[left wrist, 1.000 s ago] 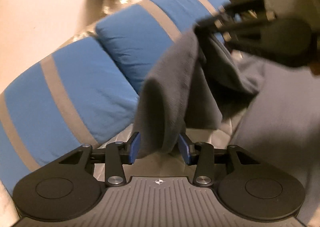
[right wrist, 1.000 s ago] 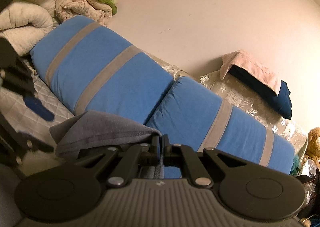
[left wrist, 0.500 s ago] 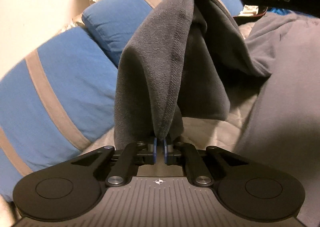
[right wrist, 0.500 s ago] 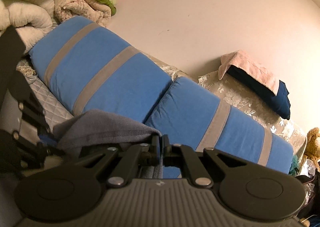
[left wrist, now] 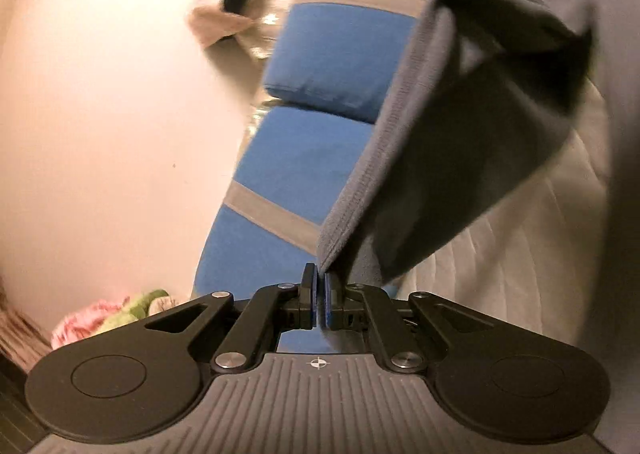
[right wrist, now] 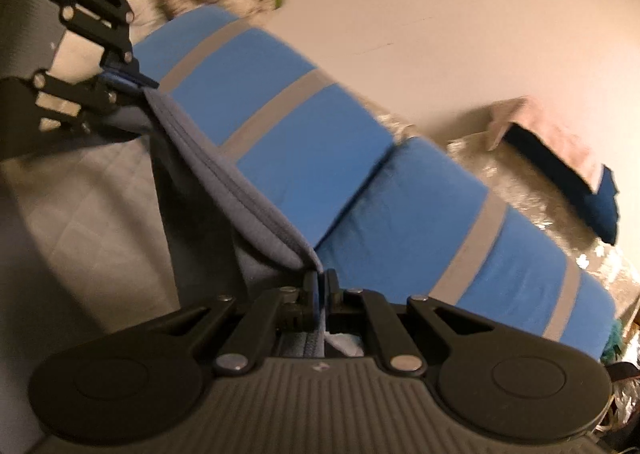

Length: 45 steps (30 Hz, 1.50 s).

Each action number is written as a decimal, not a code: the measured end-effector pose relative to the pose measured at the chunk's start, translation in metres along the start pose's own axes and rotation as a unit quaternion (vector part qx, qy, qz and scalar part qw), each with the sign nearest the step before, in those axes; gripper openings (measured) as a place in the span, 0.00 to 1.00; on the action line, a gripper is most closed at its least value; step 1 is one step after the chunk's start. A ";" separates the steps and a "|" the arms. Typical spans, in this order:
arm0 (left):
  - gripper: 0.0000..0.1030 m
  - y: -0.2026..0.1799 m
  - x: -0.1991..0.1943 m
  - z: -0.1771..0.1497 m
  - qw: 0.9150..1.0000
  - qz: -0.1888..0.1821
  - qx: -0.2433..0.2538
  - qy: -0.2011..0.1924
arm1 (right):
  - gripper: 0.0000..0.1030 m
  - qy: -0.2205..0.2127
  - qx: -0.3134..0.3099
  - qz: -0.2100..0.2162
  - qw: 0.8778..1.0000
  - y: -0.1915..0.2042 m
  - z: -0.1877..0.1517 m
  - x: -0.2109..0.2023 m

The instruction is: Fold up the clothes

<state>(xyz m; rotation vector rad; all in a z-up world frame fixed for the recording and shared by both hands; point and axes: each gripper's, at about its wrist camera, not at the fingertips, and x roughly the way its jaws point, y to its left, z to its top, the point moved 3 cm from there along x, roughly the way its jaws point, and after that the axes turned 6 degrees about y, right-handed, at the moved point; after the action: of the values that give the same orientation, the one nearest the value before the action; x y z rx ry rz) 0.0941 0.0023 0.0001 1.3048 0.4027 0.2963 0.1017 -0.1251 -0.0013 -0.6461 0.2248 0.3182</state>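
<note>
Far left of the left wrist view is just a smooth pale wall (left wrist: 100,114), w/ a bit of pink and green bedding (left wrist: 116,314) peeking out low down. Next over, two blue bolster cushions (left wrist: 288,190) w/ flat grey bands can be seen lying end to end, rounded and soft-looking. The left gripper (left wrist: 319,286) is closed tight, jaws pinched on the stitched hem of a grey knit garment (left wrist: 460,142); fabric looks like sweatshirt fleece, ribbed seam along the edge. The cloth is pulled taut up and to the right, where the other gripper is blurred at the top edge. Under it a white quilted bed cover (left wrist: 532,222) is seen, diamond stitching, kinda puffy.

In the right wrist view the left gripper (right wrist: 136,72) shows up top left, black linkage arms, clamped on the far end of the hem. The garment (right wrist: 240,194) is stretched in a straight line from there down to the right gripper (right wrist: 320,286), jaws also squeezed shut on the cloth, held above the bed cover (right wrist: 72,214). Behind it the cushions (right wrist: 320,142) run diagonally, then a shiny floral cover (right wrist: 520,182) w/ a folded navy item (right wrist: 568,182) under a pink towel (right wrist: 560,130) at far right. Whole frame is a bit motion-blurred tbh.
</note>
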 end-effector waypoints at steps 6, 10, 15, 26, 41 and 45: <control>0.06 -0.018 -0.018 -0.027 0.993 -0.112 -0.044 0.015 | 0.04 0.003 -0.006 -0.007 1.000 0.006 -0.003 -0.010; 0.10 -0.023 -0.014 -0.051 0.981 -0.176 -0.074 0.042 | 0.04 0.002 -0.002 -0.022 1.000 0.002 -0.002 -0.012; 0.34 -0.012 -0.017 -0.080 0.960 -0.240 -0.141 0.041 | 0.04 0.009 -0.002 -0.031 0.999 0.003 -0.004 -0.010; 0.37 0.012 -0.014 -0.093 0.939 -0.304 -0.163 0.015 | 0.05 0.018 -0.011 -0.038 0.999 0.006 -0.008 -0.010; 0.37 0.004 -0.017 -0.100 0.949 -0.301 -0.089 0.003 | 0.08 0.021 -0.035 -0.030 0.999 0.003 -0.013 -0.016; 0.37 -0.001 -0.018 -0.100 0.945 -0.319 -0.075 0.007 | 0.09 0.022 -0.037 -0.031 0.999 0.003 -0.013 -0.015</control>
<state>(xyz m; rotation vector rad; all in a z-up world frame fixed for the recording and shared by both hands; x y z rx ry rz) 0.0337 0.0809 -0.0194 0.9609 0.7731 -0.2089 0.0852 -0.1339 -0.0087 -0.7323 0.2348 0.2547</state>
